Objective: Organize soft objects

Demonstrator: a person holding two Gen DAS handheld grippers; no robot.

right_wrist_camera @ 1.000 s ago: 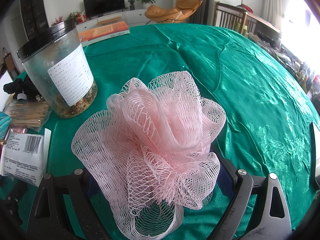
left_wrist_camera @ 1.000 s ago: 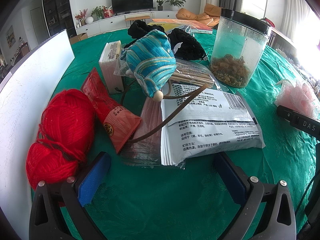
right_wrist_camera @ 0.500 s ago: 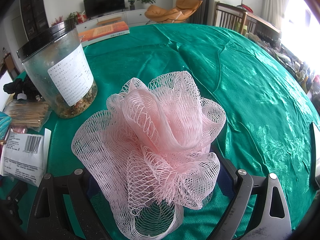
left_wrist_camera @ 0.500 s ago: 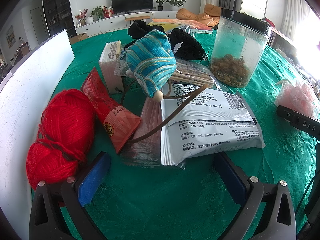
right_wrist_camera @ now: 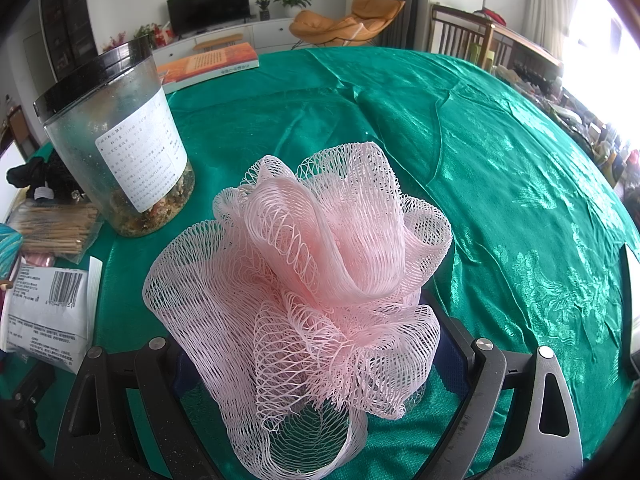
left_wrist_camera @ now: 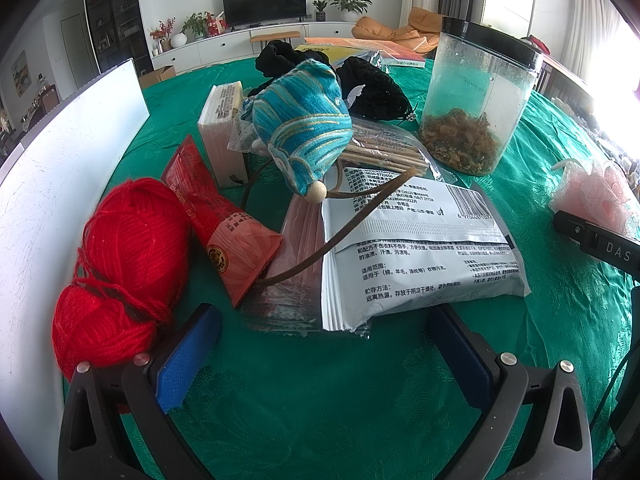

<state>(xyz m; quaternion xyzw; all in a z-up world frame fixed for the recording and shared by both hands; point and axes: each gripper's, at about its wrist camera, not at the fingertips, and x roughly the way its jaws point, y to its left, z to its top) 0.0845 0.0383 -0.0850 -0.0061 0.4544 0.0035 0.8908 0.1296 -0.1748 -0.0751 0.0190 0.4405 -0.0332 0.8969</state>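
A round table covered in a green cloth [right_wrist_camera: 500, 168] is seen from two hand-held claws. No comparison with other moments is made here.

Straight ahead of the right claw [right_wrist_camera: 320, 364], and pushed in between its two arms, sits a pink mesh bath sponge [right_wrist_camera: 312, 272]. It fills the whole gap, so the blue pads are mostly hidden behind the netting. The arms stand wide at either side of the sponge; whether they are pressing it or only framing it cannot be told. The sponge has no real long axis: it is a rounded, ruffled ball, rising above the claw. It rests low on the cloth, well clear of anything beyond it.

Ahead and to the left of that claw stands a tall clear jar [right_wrist_camera: 120, 148] with a black lid, with a printed packet [right_wrist_camera: 48, 312] lower left.

The left claw [left_wrist_camera: 320, 356] is spread apart and holds nothing; bare cloth lies between its blue pads [left_wrist_camera: 186, 356]. Just beside its left arm sits a ball of red yarn [left_wrist_camera: 120, 268]. Farther ahead, on the clutter, lies a blue striped cloth pouch [left_wrist_camera: 308, 124], tilted toward the claw.

The sponge is judged the object in hand, and the right claw is far nearer to it; from the left claw it [left_wrist_camera: 596, 196] appears far off to the right.
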